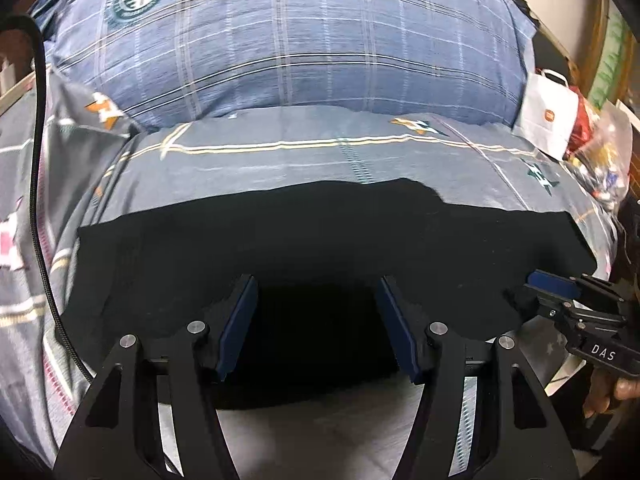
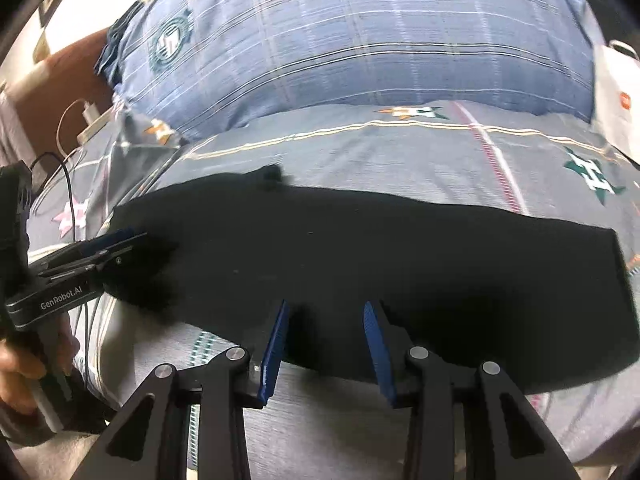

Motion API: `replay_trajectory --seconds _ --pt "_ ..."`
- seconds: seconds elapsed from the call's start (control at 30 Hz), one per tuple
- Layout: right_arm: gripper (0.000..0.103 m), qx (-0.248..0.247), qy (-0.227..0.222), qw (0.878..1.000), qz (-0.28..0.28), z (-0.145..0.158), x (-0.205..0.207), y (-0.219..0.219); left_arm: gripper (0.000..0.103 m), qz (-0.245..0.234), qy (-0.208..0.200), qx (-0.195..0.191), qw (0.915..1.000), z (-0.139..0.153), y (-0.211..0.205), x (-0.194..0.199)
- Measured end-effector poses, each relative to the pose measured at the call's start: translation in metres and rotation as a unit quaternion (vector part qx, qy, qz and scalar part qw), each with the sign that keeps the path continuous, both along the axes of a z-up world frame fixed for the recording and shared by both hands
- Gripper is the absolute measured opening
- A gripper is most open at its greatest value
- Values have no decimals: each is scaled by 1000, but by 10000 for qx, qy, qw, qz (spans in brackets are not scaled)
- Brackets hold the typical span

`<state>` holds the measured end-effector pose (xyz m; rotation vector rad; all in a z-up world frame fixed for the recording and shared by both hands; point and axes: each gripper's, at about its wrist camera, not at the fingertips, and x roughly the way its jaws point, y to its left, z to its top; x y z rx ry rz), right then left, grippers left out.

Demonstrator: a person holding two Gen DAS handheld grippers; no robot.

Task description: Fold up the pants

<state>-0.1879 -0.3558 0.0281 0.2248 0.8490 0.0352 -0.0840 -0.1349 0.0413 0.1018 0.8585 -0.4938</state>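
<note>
Black pants (image 1: 320, 240) lie flat as a long band across the grey patterned bed sheet (image 1: 280, 148); in the right wrist view the pants (image 2: 400, 248) stretch from left to right. My left gripper (image 1: 318, 284) hovers over the near edge of the pants with its blue pads wide apart and not pressing on the cloth. It shows from the side at the pants' left end as the left gripper (image 2: 128, 242). My right gripper (image 2: 326, 306) stands open over the near edge further right, and appears as the right gripper (image 1: 548, 284) at the pants' right end.
A big blue plaid pillow (image 1: 300, 40) lies behind the pants. A white paper bag (image 1: 548, 116) and plastic bags of items (image 1: 600, 152) sit at the right. A black cable (image 1: 38, 160) hangs at the left. A charger with a white cord (image 2: 90, 116) lies at the far left.
</note>
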Motion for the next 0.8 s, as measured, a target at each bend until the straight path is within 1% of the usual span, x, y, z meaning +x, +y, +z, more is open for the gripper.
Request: replay_trajectory --seconds 0.13,0.2,0.3,0.4,0.47,0.53,0.63,0.73,0.8 --pt "40 -73 -69 9994 -338 4 -11 -19 61 -269 -1 -3 9996 3 -22 0" --pt "41 -18 -51 9983 -587 2 -16 -35 61 -464 -21 40 9989 4 -38 -1" --pt "41 159 24 9964 -827 -8 -22 -58 61 -680 45 57 9977 1 -60 3" --pt "41 423 -65 9952 -881 -7 -28 -73 61 -779 122 125 9968 -5 -76 8" --pt "41 316 -81 9942 -1021 -4 -32 -78 61 -796 143 230 9965 -9 -85 11" --pt "41 208 -17 9919 -1255 -4 -39 -87 61 -853 103 240 9960 -8 -92 10" --pt "41 439 -43 9875 -1511 -4 -58 -102 61 -1142 59 154 9933 1 -104 8" --pt "41 794 21 9810 -1772 -9 -77 -116 61 -1602 68 122 9870 8 -126 8" --pt "41 937 28 9774 -1895 -13 -86 -124 61 -1926 180 159 9810 11 -146 10"
